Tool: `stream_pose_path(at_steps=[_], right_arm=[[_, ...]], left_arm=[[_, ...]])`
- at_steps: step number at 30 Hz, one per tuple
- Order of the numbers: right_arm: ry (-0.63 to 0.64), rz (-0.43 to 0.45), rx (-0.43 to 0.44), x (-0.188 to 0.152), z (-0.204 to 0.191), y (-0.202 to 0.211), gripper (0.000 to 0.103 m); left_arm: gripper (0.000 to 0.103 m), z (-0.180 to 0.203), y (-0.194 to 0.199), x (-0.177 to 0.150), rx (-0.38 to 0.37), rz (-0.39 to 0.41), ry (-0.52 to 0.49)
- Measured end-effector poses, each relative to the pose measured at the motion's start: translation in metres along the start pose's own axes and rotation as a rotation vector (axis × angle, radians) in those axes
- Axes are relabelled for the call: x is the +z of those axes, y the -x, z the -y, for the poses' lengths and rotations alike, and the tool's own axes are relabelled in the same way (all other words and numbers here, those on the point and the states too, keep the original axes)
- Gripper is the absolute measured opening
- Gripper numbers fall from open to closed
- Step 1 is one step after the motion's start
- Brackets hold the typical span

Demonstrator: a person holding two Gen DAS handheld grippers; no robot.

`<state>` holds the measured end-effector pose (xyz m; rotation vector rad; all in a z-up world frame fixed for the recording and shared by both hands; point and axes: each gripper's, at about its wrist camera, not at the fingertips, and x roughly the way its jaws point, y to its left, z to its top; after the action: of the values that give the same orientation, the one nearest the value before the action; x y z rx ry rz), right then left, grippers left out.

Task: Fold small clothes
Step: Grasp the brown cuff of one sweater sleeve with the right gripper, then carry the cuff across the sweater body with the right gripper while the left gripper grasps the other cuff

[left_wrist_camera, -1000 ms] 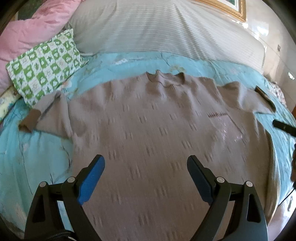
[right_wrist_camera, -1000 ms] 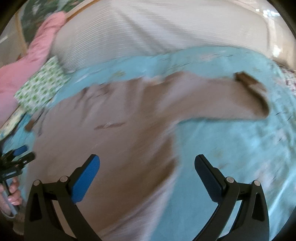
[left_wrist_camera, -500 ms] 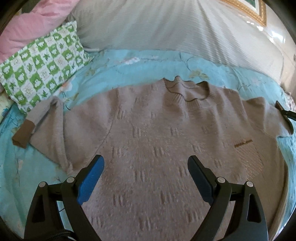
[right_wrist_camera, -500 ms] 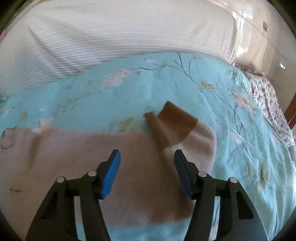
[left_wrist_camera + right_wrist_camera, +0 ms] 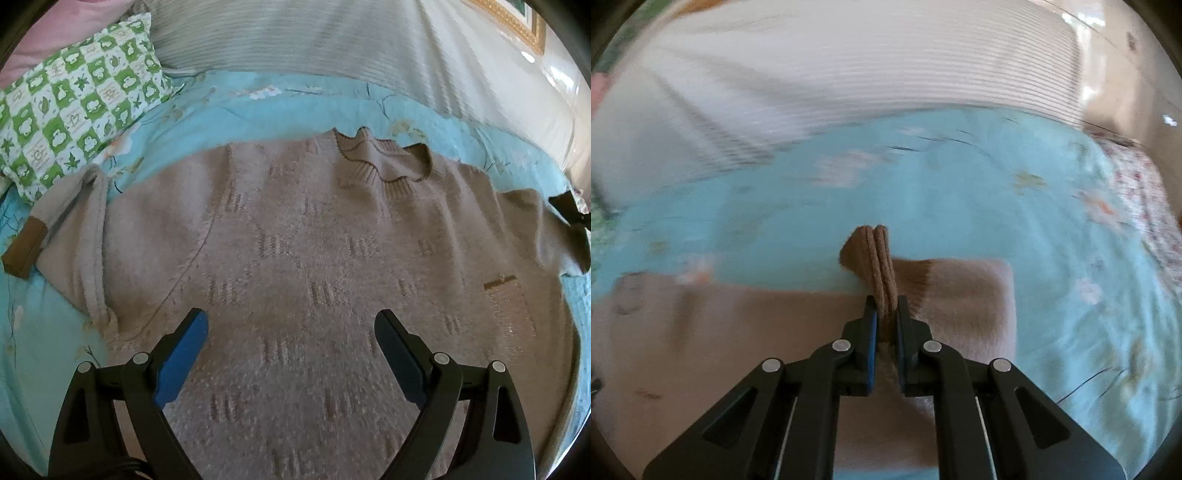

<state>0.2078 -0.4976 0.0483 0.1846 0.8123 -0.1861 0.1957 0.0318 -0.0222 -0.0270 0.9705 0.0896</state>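
Observation:
A beige knitted sweater (image 5: 314,251) lies flat, front up, on a turquoise bedspread (image 5: 207,107), collar (image 5: 384,162) away from me. Its left sleeve is folded, its brown cuff (image 5: 24,251) at the far left. My left gripper (image 5: 290,332) is open and empty above the sweater's lower body. My right gripper (image 5: 885,314) is shut on the brown cuff (image 5: 875,254) of the right sleeve (image 5: 960,291), and it shows at the right edge of the left wrist view (image 5: 570,212).
A green-and-white checked pillow (image 5: 77,110) lies at the left. A white striped duvet (image 5: 314,37) lies behind the sweater. A pink blanket (image 5: 48,26) is at the top left. A floral sheet (image 5: 1137,192) shows at the bed's right side.
My right gripper has closed on the right sleeve's brown cuff, which was between its open jaws before. My left gripper has moved closer over the sweater and stays open.

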Motion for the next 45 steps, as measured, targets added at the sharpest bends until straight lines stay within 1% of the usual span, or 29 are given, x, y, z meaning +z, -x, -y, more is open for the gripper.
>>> stream_pose_path(at_steps=[1, 5, 6, 7, 9, 12, 14, 17, 20, 21, 22, 23, 24, 26, 28, 30, 31, 34, 36, 38, 40, 41, 42, 43, 44, 45], right_arm=[[0.010, 0.006, 0.029, -0.002, -0.012, 0.006, 0.010], [0.030, 0.019, 0.228, -0.017, -0.081, 0.032, 0.010], [0.032, 0.014, 0.280, -0.022, -0.099, 0.035, 0.010], [0.031, 0.010, 0.313, -0.025, -0.110, 0.035, 0.010], [0.038, -0.015, 0.410, -0.037, -0.149, 0.035, 0.010], [0.070, -0.040, 0.495, -0.051, -0.197, 0.035, 0.010], [0.097, -0.062, 0.555, -0.064, -0.238, 0.035, 0.010], [0.133, -0.105, 0.614, -0.083, -0.285, 0.028, 0.010], [0.162, -0.144, 0.653, -0.102, -0.320, 0.020, 0.010], [0.175, -0.158, 0.661, -0.107, -0.328, 0.016, 0.013], [0.184, -0.173, 0.663, -0.112, -0.336, 0.013, 0.013], [0.190, -0.201, 0.661, -0.119, -0.341, 0.009, 0.025], [0.189, -0.218, 0.664, -0.120, -0.346, 0.005, 0.040], [0.168, -0.227, 0.680, -0.128, -0.339, 0.008, 0.050], [0.149, -0.219, 0.680, -0.130, -0.330, 0.014, 0.050], [0.108, -0.194, 0.675, -0.133, -0.308, 0.026, 0.050], [0.100, -0.184, 0.660, -0.132, -0.305, 0.030, 0.050], [0.059, -0.139, 0.608, -0.137, -0.273, 0.049, 0.050], [0.016, -0.129, 0.597, -0.139, -0.256, 0.057, 0.050], [-0.018, -0.124, 0.578, -0.144, -0.239, 0.064, 0.050], [-0.044, -0.114, 0.568, -0.146, -0.230, 0.069, 0.050], [-0.065, -0.105, 0.556, -0.148, -0.221, 0.072, 0.050], [-0.075, -0.101, 0.549, -0.149, -0.218, 0.073, 0.050], [-0.089, -0.096, 0.544, -0.149, -0.214, 0.075, 0.050], [-0.106, -0.089, 0.540, -0.149, -0.208, 0.076, 0.050], [-0.114, -0.081, 0.533, -0.147, -0.205, 0.078, 0.050]], left_arm=[[0.092, -0.002, 0.004, -0.001, -0.004, 0.008, 0.004], [0.092, -0.009, 0.019, -0.005, -0.025, 0.026, 0.024], [0.092, -0.012, 0.021, -0.006, -0.029, 0.028, 0.028], [0.092, -0.015, 0.024, -0.008, -0.035, 0.029, 0.035], [0.092, -0.021, 0.030, -0.012, -0.045, 0.032, 0.047], [0.092, -0.030, 0.037, -0.017, -0.071, 0.037, 0.066], [0.092, -0.036, 0.041, -0.019, -0.098, 0.038, 0.080], [0.092, -0.043, 0.043, -0.020, -0.129, 0.039, 0.098], [0.092, -0.050, 0.042, -0.021, -0.176, 0.033, 0.121], [0.092, -0.051, 0.041, -0.021, -0.191, 0.031, 0.127], [0.092, -0.052, 0.039, -0.020, -0.209, 0.027, 0.133], [0.092, -0.053, 0.035, -0.020, -0.232, 0.017, 0.137], [0.092, -0.052, 0.032, -0.019, -0.250, 0.002, 0.141], [0.092, -0.052, 0.022, -0.017, -0.286, -0.022, 0.157], [0.092, -0.049, 0.012, -0.014, -0.330, -0.047, 0.178], [0.092, -0.043, -0.001, -0.007, -0.383, -0.080, 0.196], [0.092, -0.038, -0.007, -0.004, -0.399, -0.094, 0.199], [0.092, -0.021, -0.023, 0.009, -0.441, -0.118, 0.191], [0.092, -0.005, -0.039, 0.018, -0.446, -0.137, 0.175], [0.092, 0.007, -0.046, 0.027, -0.434, -0.119, 0.156], [0.077, 0.017, -0.050, 0.034, -0.449, -0.097, 0.132], [0.056, 0.021, -0.051, 0.036, -0.451, -0.097, 0.124], [0.031, 0.026, -0.056, 0.038, -0.444, -0.106, 0.109], [0.016, 0.028, -0.058, 0.040, -0.443, -0.110, 0.102], [0.008, 0.029, -0.059, 0.040, -0.464, -0.120, 0.099], [0.007, 0.027, -0.055, 0.041, -0.458, -0.105, 0.096]])
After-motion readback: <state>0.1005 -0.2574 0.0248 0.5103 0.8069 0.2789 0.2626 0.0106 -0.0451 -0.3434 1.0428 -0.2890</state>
